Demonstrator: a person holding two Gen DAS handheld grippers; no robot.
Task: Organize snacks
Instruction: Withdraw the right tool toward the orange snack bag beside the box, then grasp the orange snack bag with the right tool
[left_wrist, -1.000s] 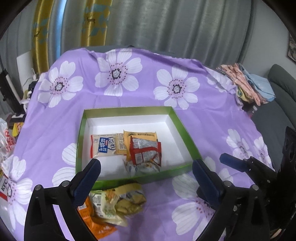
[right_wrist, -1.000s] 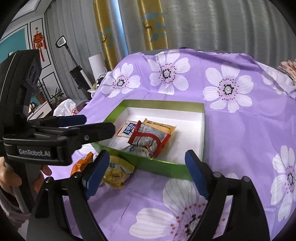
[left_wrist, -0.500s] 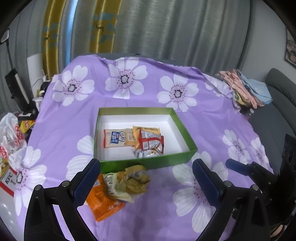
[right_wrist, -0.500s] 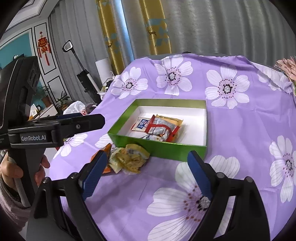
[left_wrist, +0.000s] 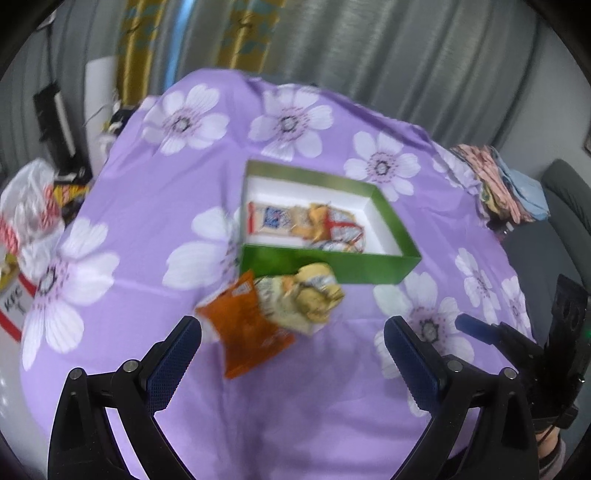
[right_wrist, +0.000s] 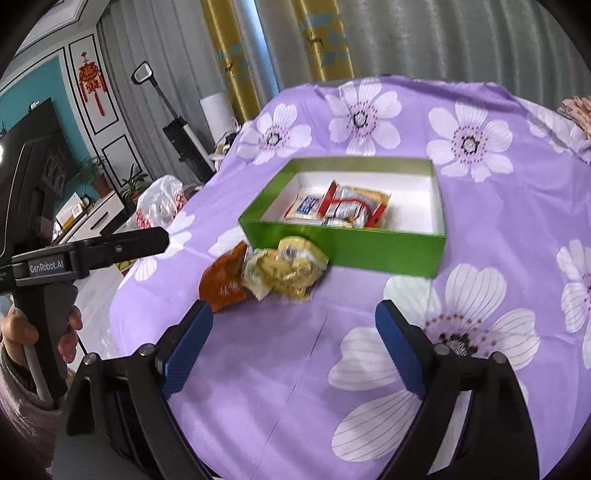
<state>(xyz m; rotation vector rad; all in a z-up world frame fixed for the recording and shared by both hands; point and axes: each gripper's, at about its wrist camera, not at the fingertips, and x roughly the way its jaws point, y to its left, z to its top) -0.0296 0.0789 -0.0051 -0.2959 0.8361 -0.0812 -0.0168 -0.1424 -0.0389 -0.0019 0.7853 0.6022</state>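
Both hand-held grippers (left_wrist: 292, 347) (right_wrist: 293, 339) gape empty; green box (right_wrist: 369, 251) holds snack packets (right_wrist: 347, 208)

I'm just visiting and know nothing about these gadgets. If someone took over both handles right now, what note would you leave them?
Left tongs: open, empty.
Right tongs: open, empty.
Green box sits on the purple flowered cloth; several snack packets already lie inside.
Left to do: the orange packet and the crumpled yellow packets lie on the cloth just outside the box's near wall. Pick them up and put them in.
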